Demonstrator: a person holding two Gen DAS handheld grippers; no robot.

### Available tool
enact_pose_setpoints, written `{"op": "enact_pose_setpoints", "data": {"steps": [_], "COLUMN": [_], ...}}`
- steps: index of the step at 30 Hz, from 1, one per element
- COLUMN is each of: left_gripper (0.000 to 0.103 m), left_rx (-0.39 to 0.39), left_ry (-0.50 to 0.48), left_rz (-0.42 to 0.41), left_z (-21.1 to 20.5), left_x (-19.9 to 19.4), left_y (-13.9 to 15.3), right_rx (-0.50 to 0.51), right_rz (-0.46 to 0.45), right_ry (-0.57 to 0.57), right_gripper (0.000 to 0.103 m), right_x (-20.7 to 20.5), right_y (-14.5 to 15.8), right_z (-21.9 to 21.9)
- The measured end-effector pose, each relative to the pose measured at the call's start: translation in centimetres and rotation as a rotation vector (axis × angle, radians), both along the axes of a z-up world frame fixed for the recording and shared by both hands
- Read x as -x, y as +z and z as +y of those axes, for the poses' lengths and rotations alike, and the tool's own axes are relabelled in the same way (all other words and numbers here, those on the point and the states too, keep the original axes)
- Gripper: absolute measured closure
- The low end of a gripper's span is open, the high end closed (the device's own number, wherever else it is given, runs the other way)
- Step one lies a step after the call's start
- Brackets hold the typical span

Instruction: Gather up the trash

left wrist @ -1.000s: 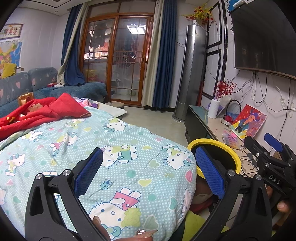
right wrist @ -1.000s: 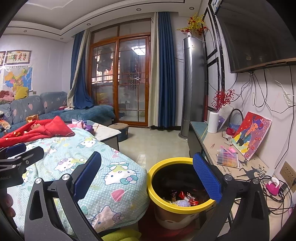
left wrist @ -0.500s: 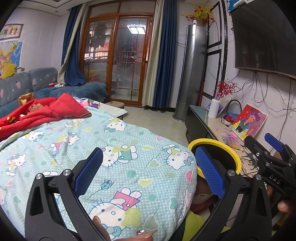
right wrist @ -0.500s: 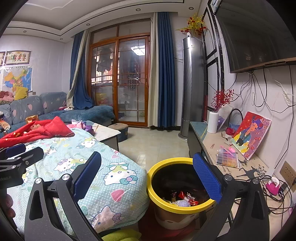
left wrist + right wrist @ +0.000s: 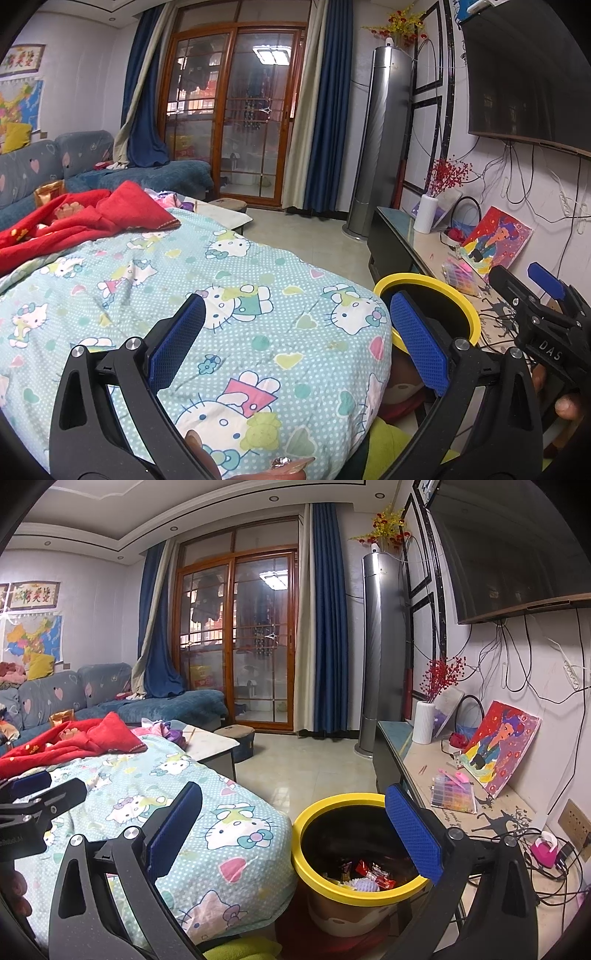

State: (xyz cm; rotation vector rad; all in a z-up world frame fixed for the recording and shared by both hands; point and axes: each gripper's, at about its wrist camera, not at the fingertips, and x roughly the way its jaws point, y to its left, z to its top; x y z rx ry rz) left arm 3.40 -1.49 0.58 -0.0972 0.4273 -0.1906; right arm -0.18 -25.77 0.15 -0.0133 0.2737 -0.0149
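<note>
Your left gripper (image 5: 297, 336) and right gripper (image 5: 293, 825) are spread wide, holding nothing. The round yellow-rimmed trash bin (image 5: 334, 884) holds bright wrappers (image 5: 364, 875).

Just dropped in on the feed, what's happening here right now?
A person holds two black grippers with blue pads, collecting trash in a living room. The left gripper is open and empty above a light blue cartoon-cat quilt. The right gripper is also open and empty, near the round yellow-rimmed trash bin beside the quilt. Red and pale wrappers already lie at the bin's bottom. No trash shows on the visible part of the quilt.
</note>
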Motion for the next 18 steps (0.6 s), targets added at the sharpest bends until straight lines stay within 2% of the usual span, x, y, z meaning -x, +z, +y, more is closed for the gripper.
{"op": "enact_pose_setpoints", "data": {"steps": [6,10,13,15,16,18], "left_gripper": [0.011,0.011,0.011,0.011,0.011,0.011], "left_rx": [-0.006,0.046,0.048,0.03,0.019,0.007], "left_ry": [0.069,0.14,0.304,0.461,0.541,0.705], "left_rz": [0.034,0.058,0.11,0.148,0.165,0.256], "left_z": [1.2,4.9,11.5,17.4,20.2,26.2], "left_x": [-0.4,0.2,1.2,2.6,3.4,4.8], "left_y": [-0.3,0.0,-0.2,-0.9,-1.4,-2.9], "right_rx": [-0.023,-0.029,-0.032,-0.006,0.016,0.041], "right_rz": [0.037,0.071,0.129,0.185,0.234,0.33], "right_ry": [0.009,0.114,0.282,0.406,0.491,0.654], "right_gripper": [0.006,0.006,0.006,0.006,0.006,0.006], "right_x": [-0.9,-2.1,-3.5,-4.1,-4.5,-4.9], "right_y": [0.3,1.0,1.2,1.0,0.6,-0.4], "right_z": [0.6,3.4,8.7,13.0,16.4,23.7]}}
